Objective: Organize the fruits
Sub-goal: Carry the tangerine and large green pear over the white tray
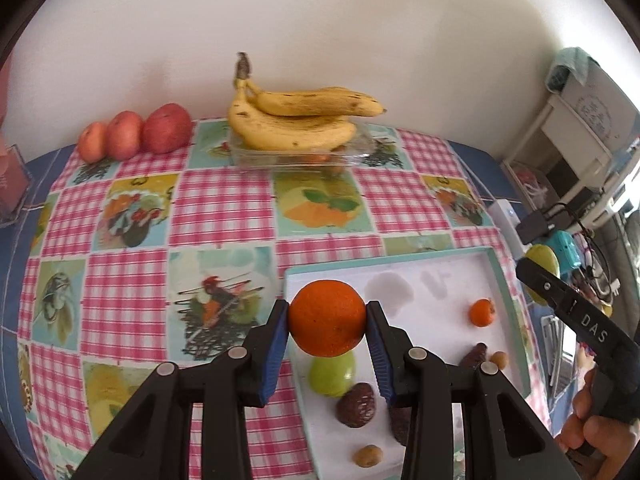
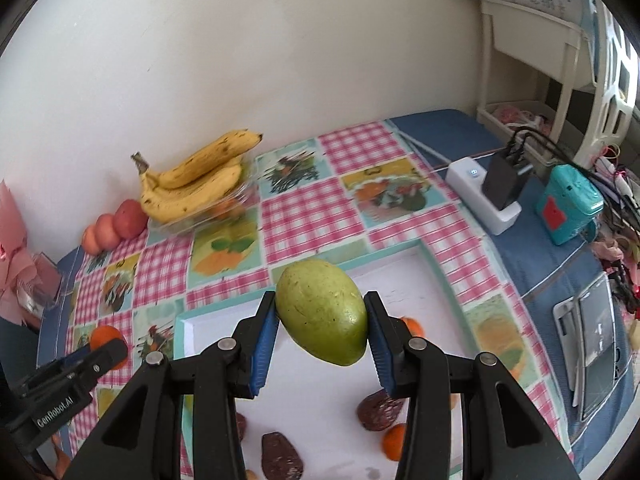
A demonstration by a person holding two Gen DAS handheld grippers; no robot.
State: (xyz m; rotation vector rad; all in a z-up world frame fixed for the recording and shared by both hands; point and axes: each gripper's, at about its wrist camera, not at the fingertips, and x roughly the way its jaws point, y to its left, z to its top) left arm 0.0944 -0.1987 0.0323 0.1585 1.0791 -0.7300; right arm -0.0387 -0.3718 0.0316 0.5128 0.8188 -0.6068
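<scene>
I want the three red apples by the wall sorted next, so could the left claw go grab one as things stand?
Probably not yet. The left claw is shut on a round orange, so its jaws are full. The path across the checked tablecloth to the three red apples looks clear otherwise.

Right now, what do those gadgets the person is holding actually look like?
Each hand-held gripper, left and right, is black plastic with two fingers, ribbed blue pads and silver round pivot pins. White lettering marks the sides: "DAS" on one, "GenRobot.AI" on the other.
</scene>
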